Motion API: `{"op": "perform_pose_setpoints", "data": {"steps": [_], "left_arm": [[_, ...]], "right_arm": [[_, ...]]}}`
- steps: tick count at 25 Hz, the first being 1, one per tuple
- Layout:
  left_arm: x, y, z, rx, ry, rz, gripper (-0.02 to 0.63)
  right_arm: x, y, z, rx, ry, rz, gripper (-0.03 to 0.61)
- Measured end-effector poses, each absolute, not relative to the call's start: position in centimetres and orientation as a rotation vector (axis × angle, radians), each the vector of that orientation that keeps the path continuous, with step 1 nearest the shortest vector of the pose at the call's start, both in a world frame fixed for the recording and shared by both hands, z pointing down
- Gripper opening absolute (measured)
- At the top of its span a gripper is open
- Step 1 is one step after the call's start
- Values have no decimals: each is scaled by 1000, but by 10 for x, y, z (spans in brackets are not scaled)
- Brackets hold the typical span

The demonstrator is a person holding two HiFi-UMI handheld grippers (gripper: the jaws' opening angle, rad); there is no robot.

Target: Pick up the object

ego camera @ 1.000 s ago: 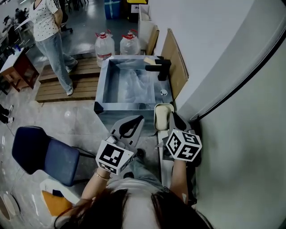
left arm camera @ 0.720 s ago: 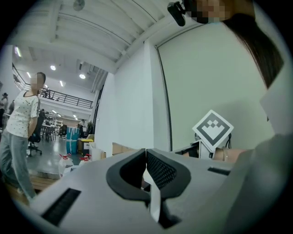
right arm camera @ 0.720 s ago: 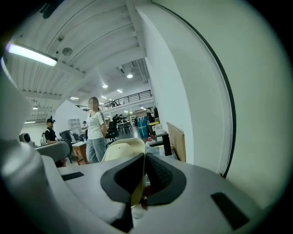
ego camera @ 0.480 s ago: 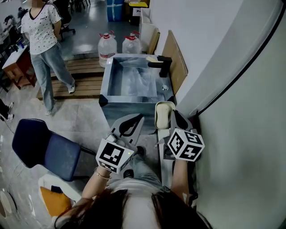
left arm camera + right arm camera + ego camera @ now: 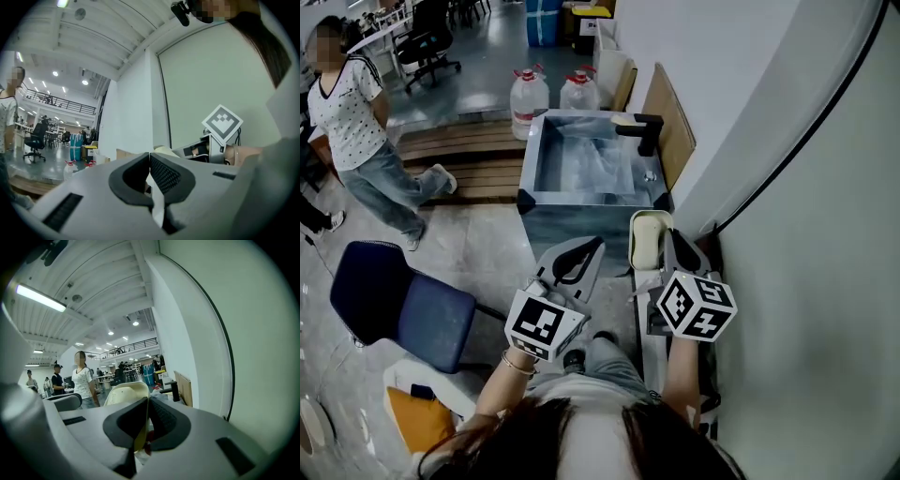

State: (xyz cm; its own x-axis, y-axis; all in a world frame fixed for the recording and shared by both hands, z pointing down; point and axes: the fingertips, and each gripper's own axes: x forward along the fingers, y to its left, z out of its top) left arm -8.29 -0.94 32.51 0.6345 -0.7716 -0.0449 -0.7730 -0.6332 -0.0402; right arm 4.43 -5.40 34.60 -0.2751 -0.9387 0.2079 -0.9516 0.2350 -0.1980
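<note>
- Since a second ago the bystander [image 5: 356, 131] in the dotted shirt has walked off toward the left edge of the head view. Both our grippers sit almost where they were.
- Our right gripper [image 5: 667, 246] is clamped on the cream dish [image 5: 644, 239]. Its own view shows the dish's thin edge pinched between the jaws, with the rim rising above them.
- Our left gripper [image 5: 574, 265] holds nothing we can name. Its jaws meet at the tips, near the dish on its left and not touching it.
- On the right, the white wall [image 5: 787, 206] stands close beside the right gripper, so we have little room that side. A black cable [image 5: 825, 112] runs along the wall.
- Ahead, the near rim of the steel sink [image 5: 581, 200] lies just beyond the dish. A black tap [image 5: 639, 131] stands at its far right corner, and a wooden board [image 5: 670, 131] leans on the wall.
- Leftward, the floor [image 5: 478, 253] is open as far as the blue chair [image 5: 394, 309].
- Two water jugs [image 5: 530, 94] stand behind the sink, by a wooden pallet [image 5: 459, 164]. Any print on them is too small to read.
- We can make out only the black-and-white square markers on the cubes [image 5: 542, 323].
</note>
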Motion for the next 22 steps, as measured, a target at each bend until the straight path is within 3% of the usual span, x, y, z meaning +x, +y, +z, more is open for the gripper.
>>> {"op": "perform_pose_setpoints", "data": {"steps": [22], "left_arm": [[-74,44,319,-2751,1417,46,9]], "right_arm": [[45,17,316,1823,-2563,398,34]]}}
